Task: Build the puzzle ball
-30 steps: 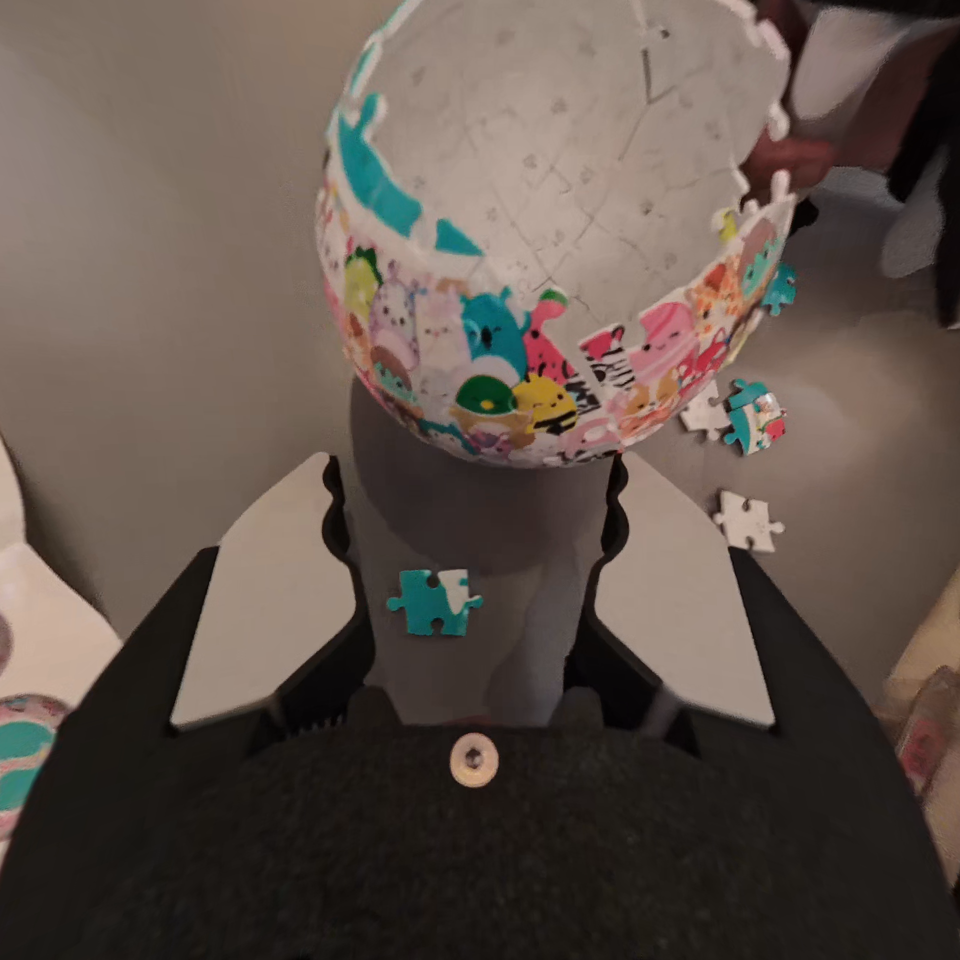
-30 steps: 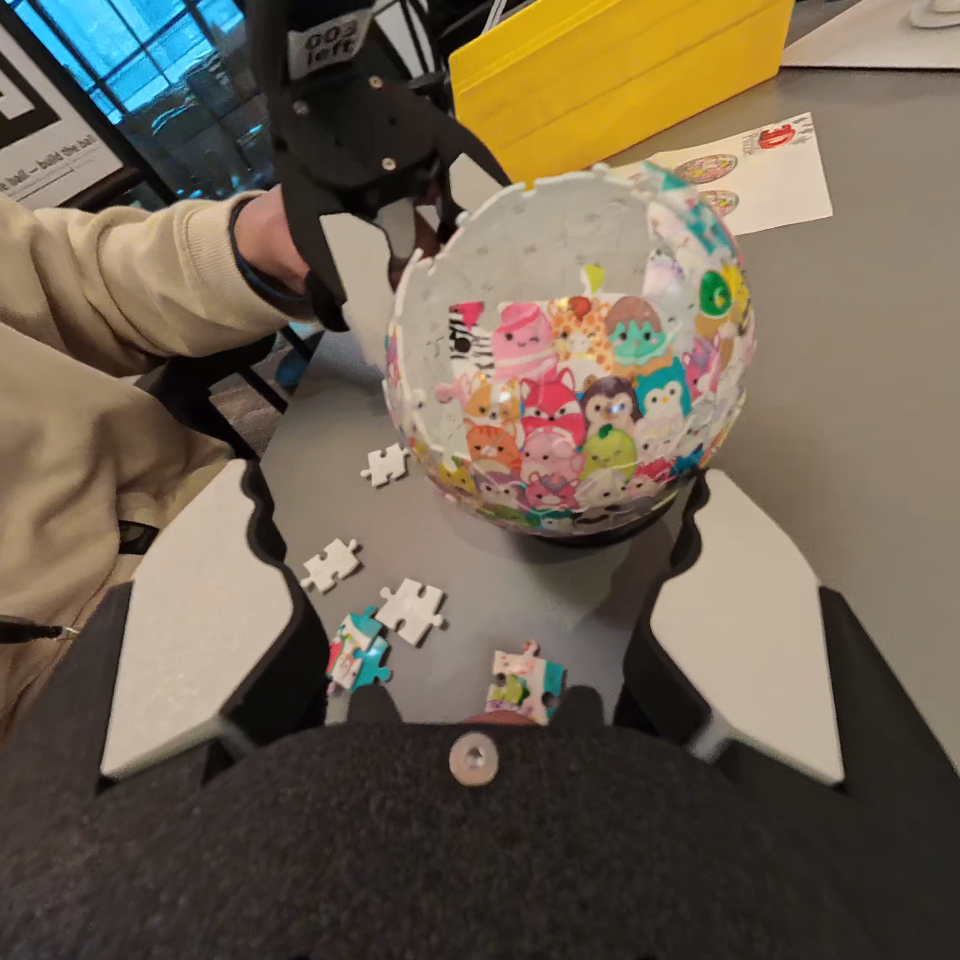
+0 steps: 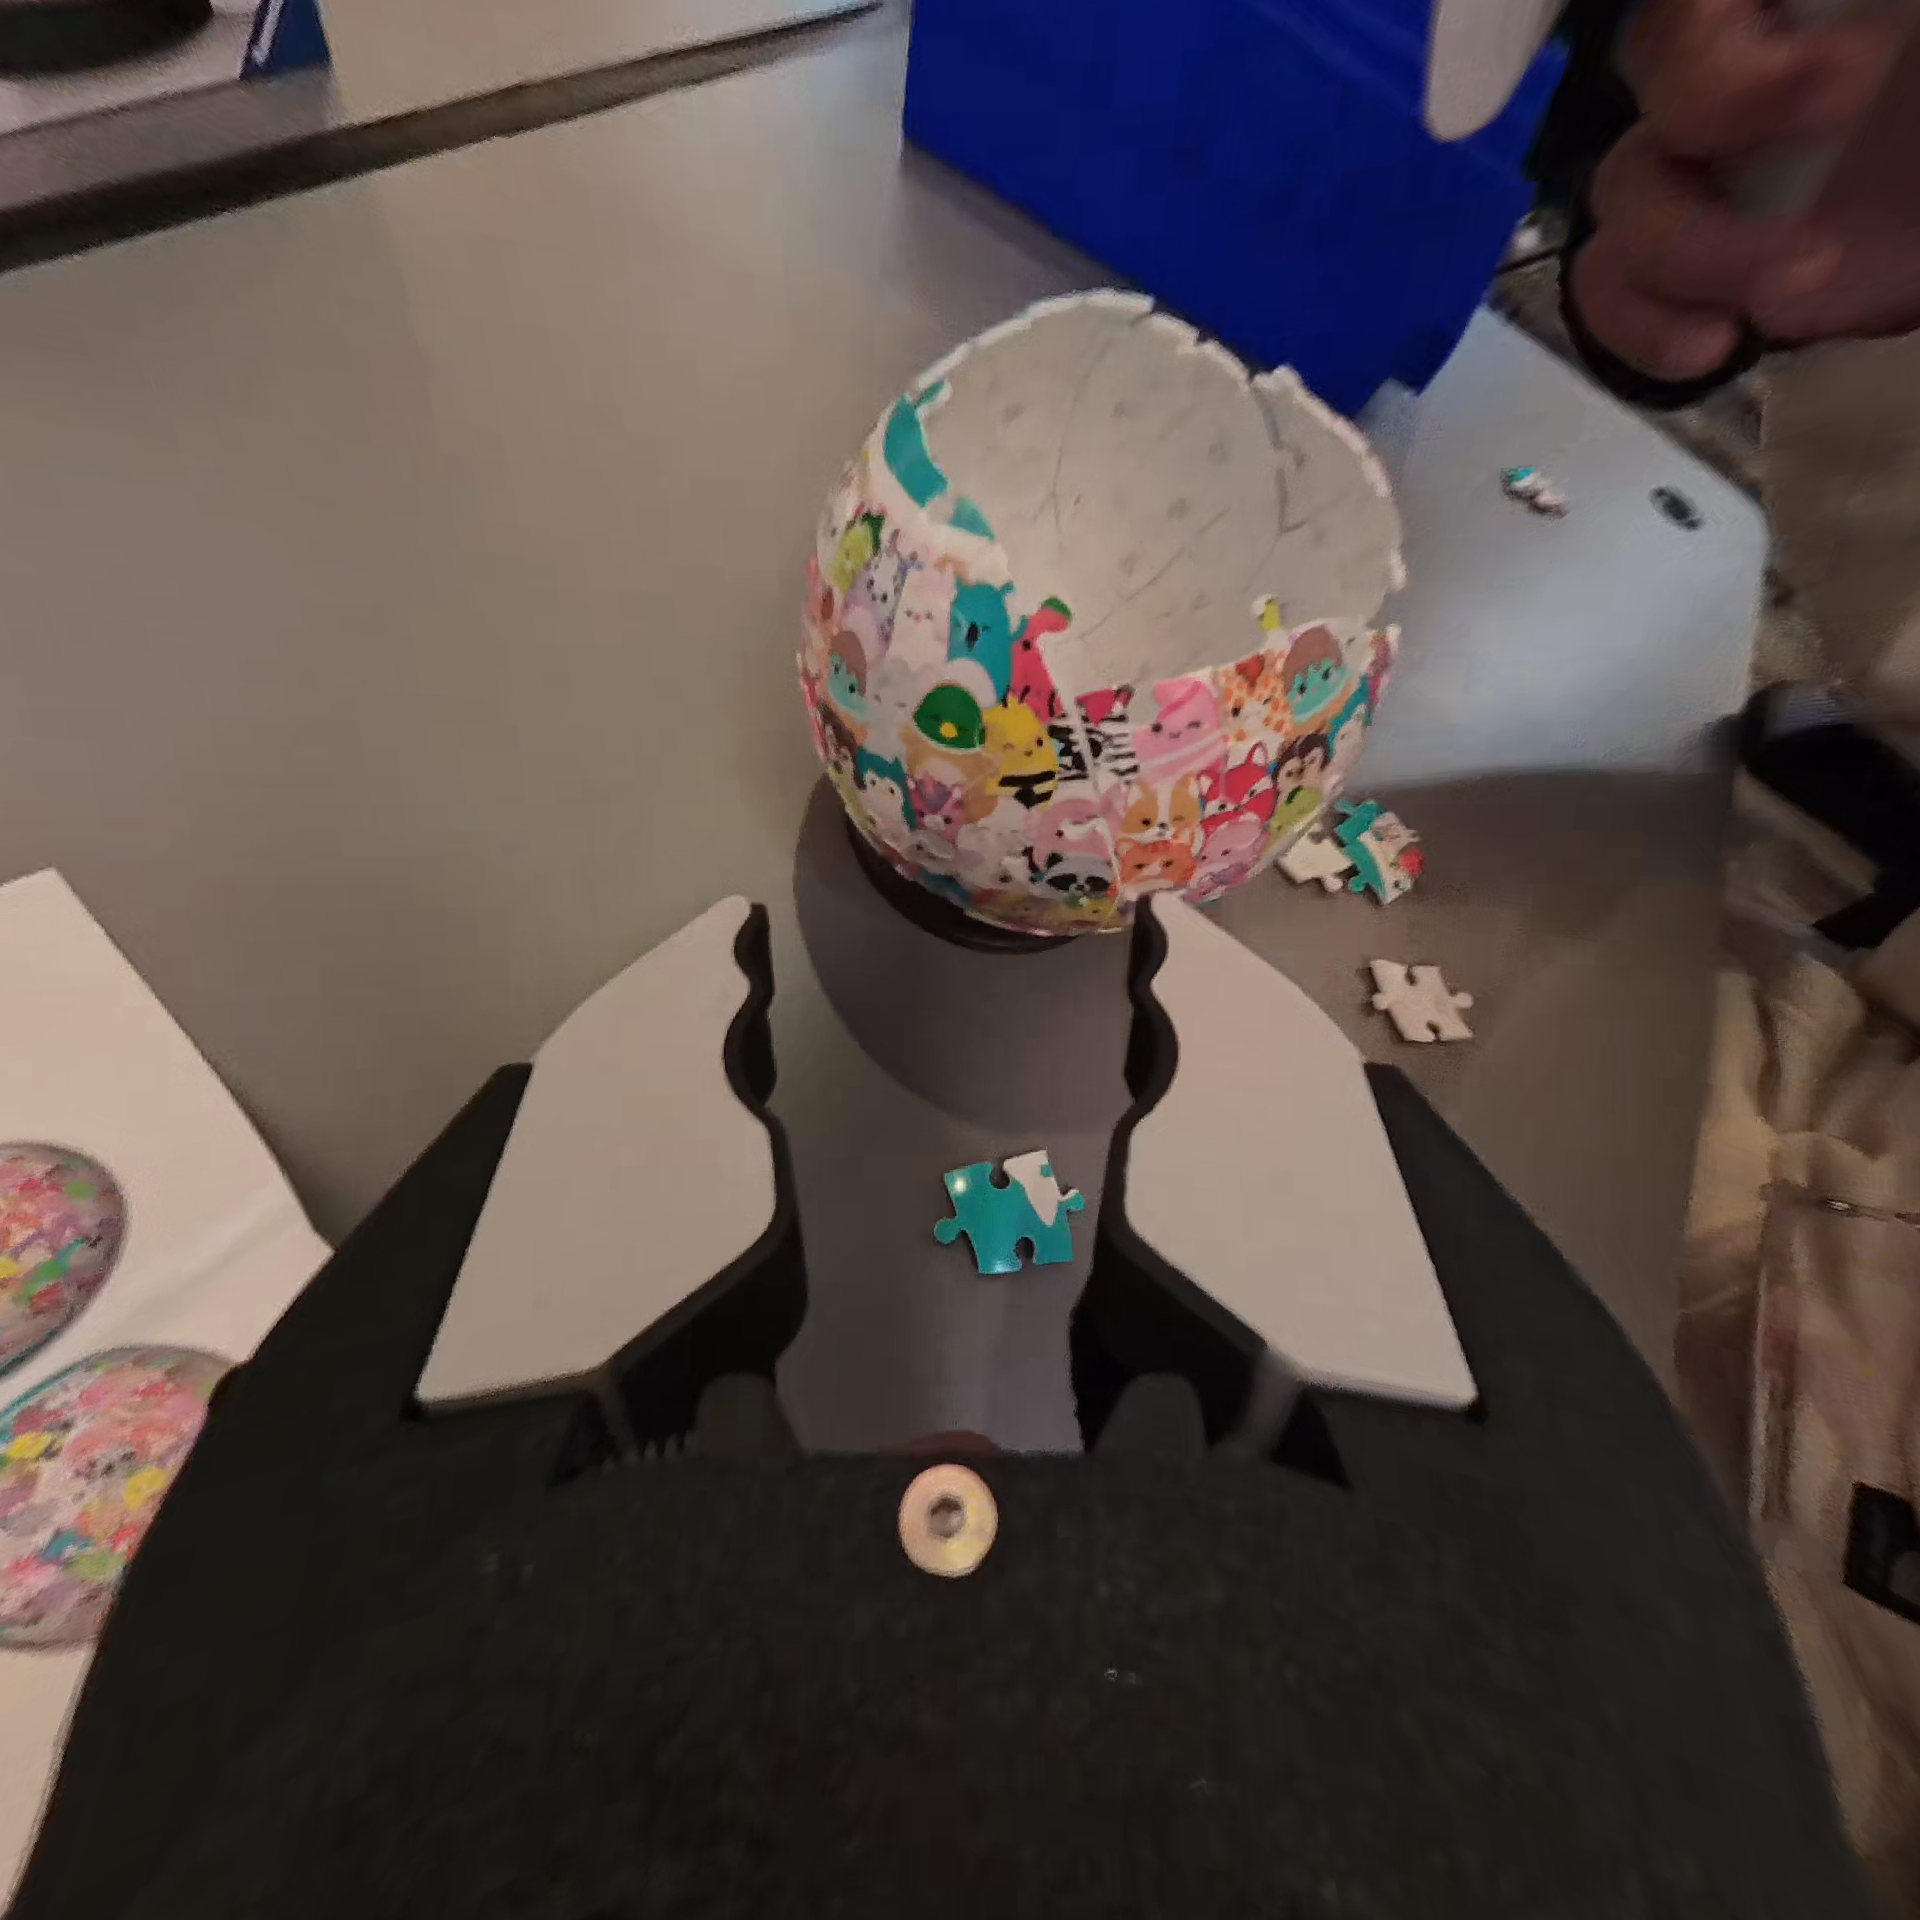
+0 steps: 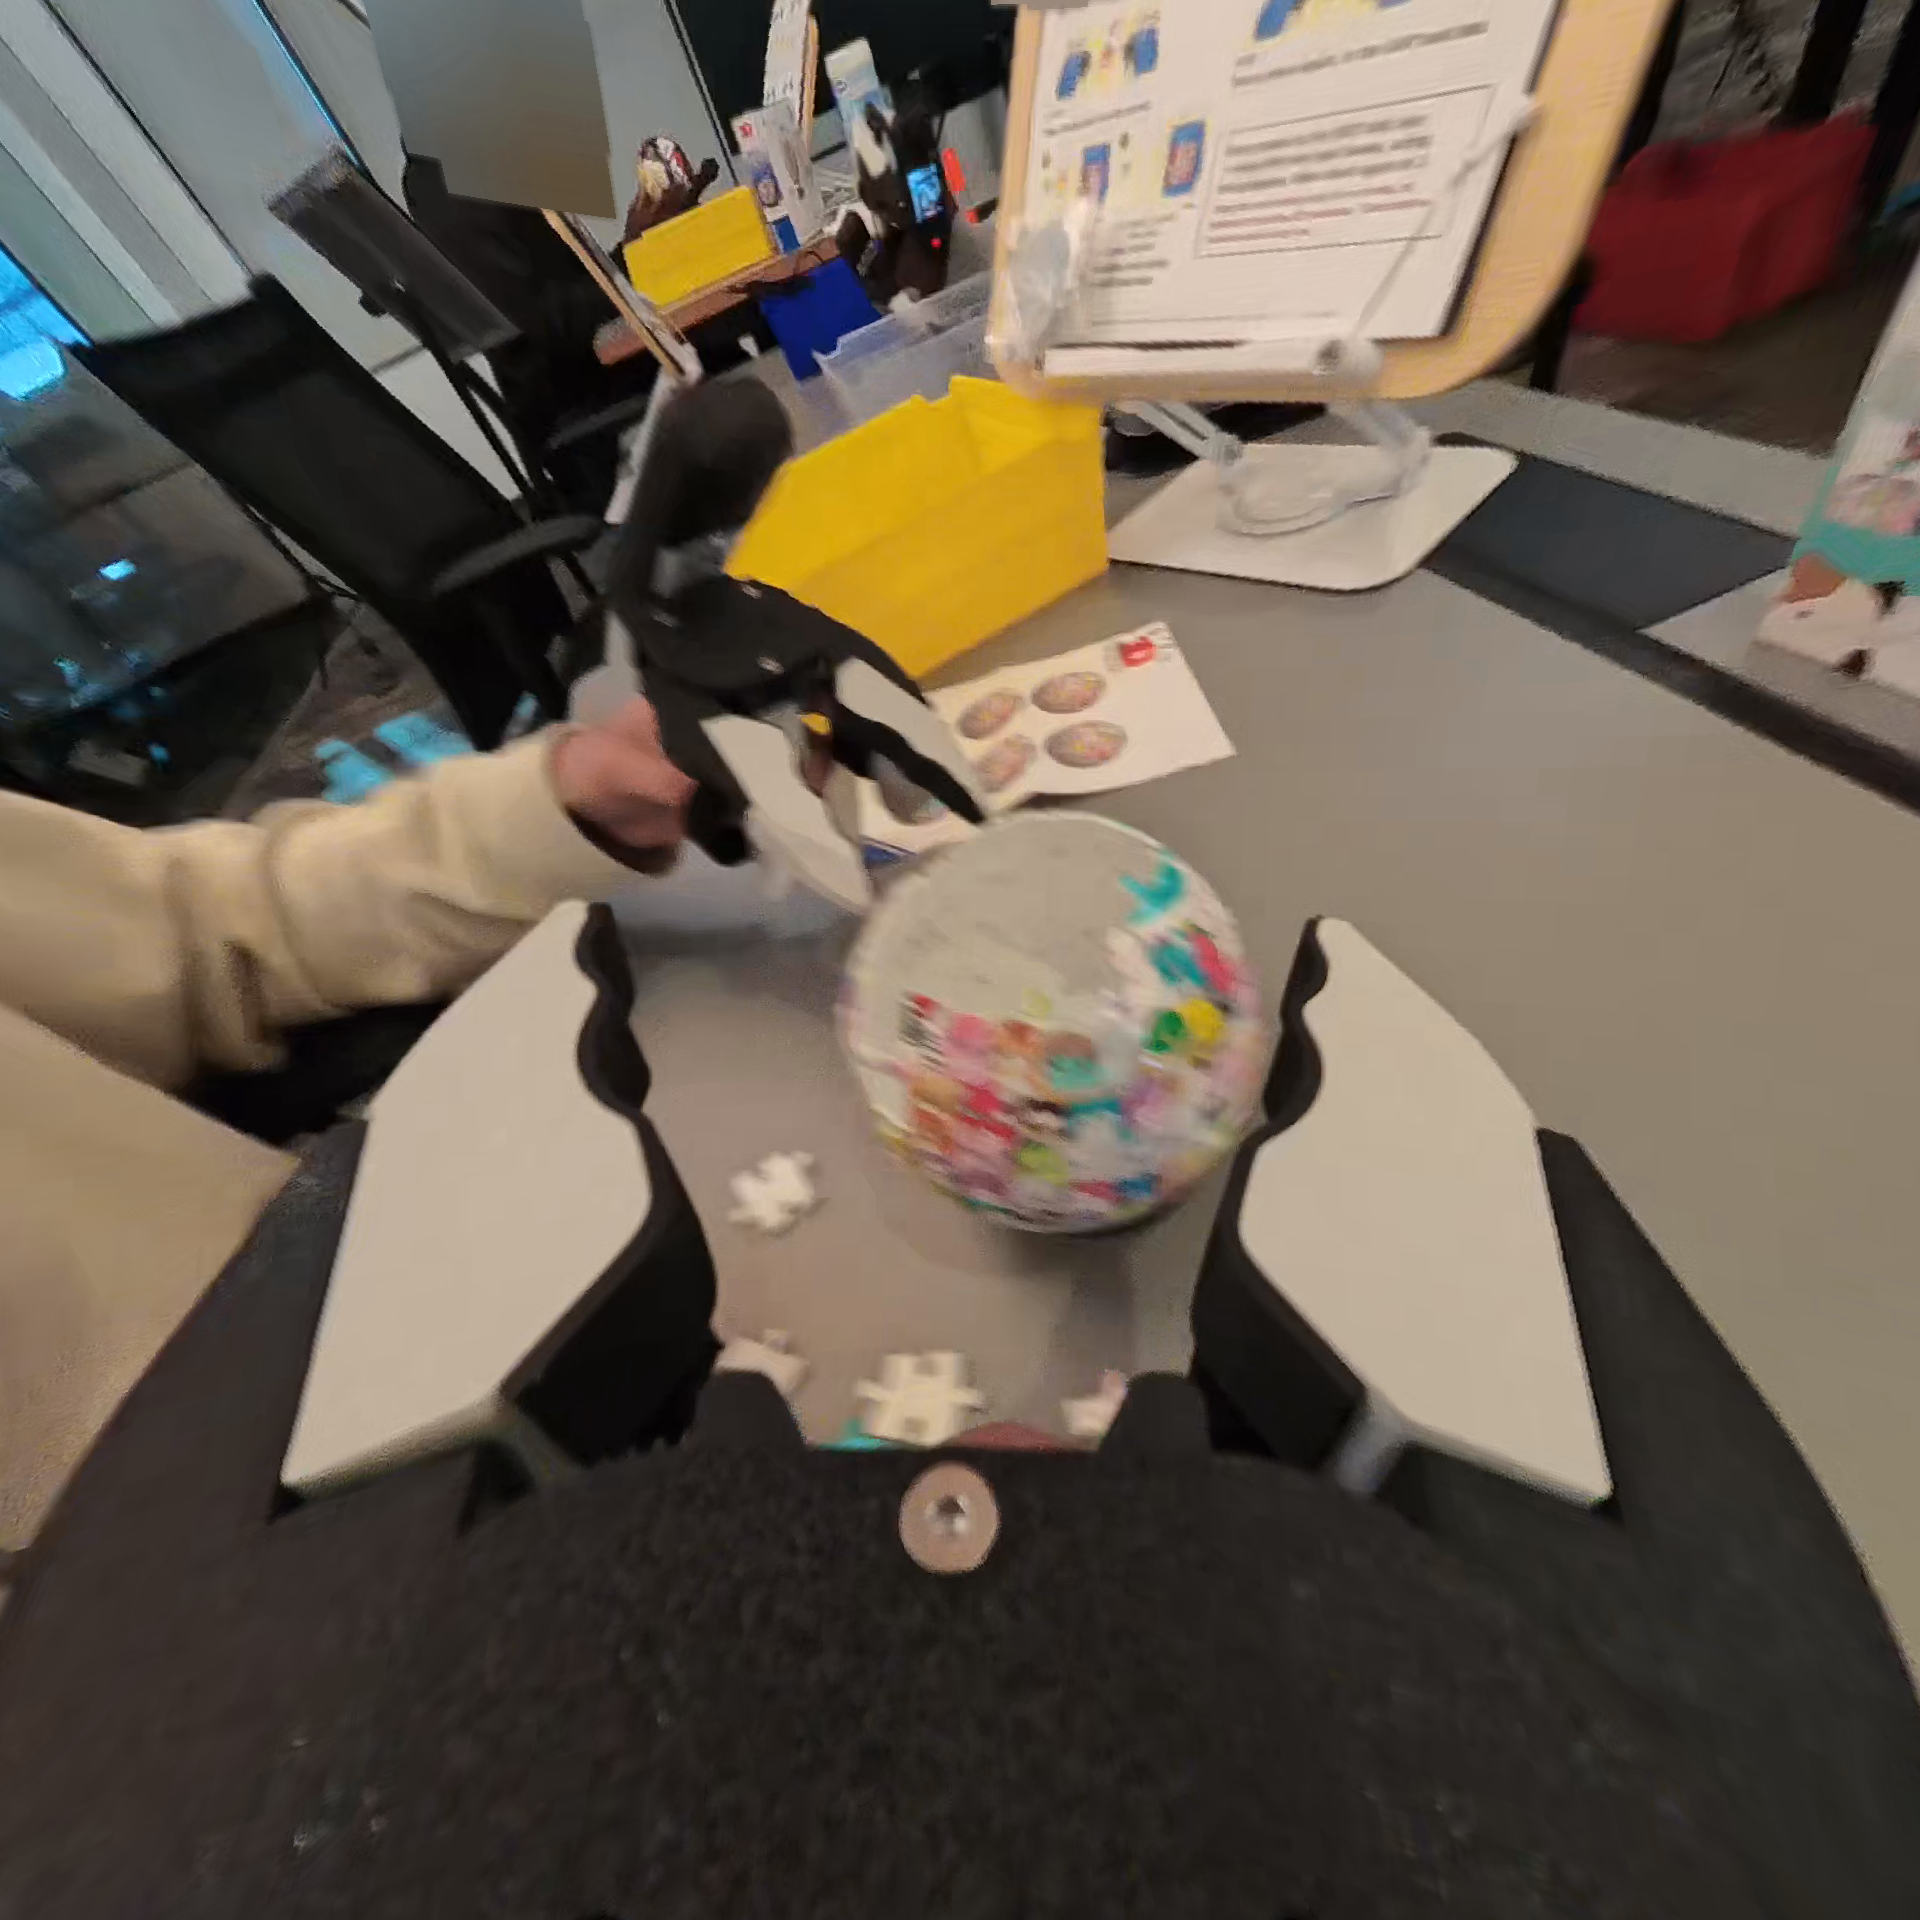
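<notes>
Here the half-built puzzle ball [image 3: 1091, 665] sits on a dark round stand [image 3: 935, 920] on the grey table [image 3: 416, 540], just ahead of the left gripper [image 3: 951, 914], whose jaws are spread wide and hold nothing. The ball's open top shows its pale inner shell, and the stand is mostly hidden under it. A teal puzzle piece [image 3: 1008, 1210] lies on the table between the left gripper's fingers, nearer the right one. Off to that gripper's right, a white piece [image 3: 1418, 1000] lies face down, and a small cluster of pieces [image 3: 1356, 847] sits close to the ball's base. A printed sheet [image 3: 94, 1299] is cut off at the left edge. In the right wrist view, the right gripper [image 4: 956, 951] is also spread wide and empty, with the ball [image 4: 1055, 1023] ahead between its fingertips, smeared by motion blur so its pictures cannot be made out. Several white pieces [image 4: 774, 1193] near its palm are blurred, some partly hidden by the gripper body. Beyond the ball stands a yellow box [image 4: 935, 520].
</notes>
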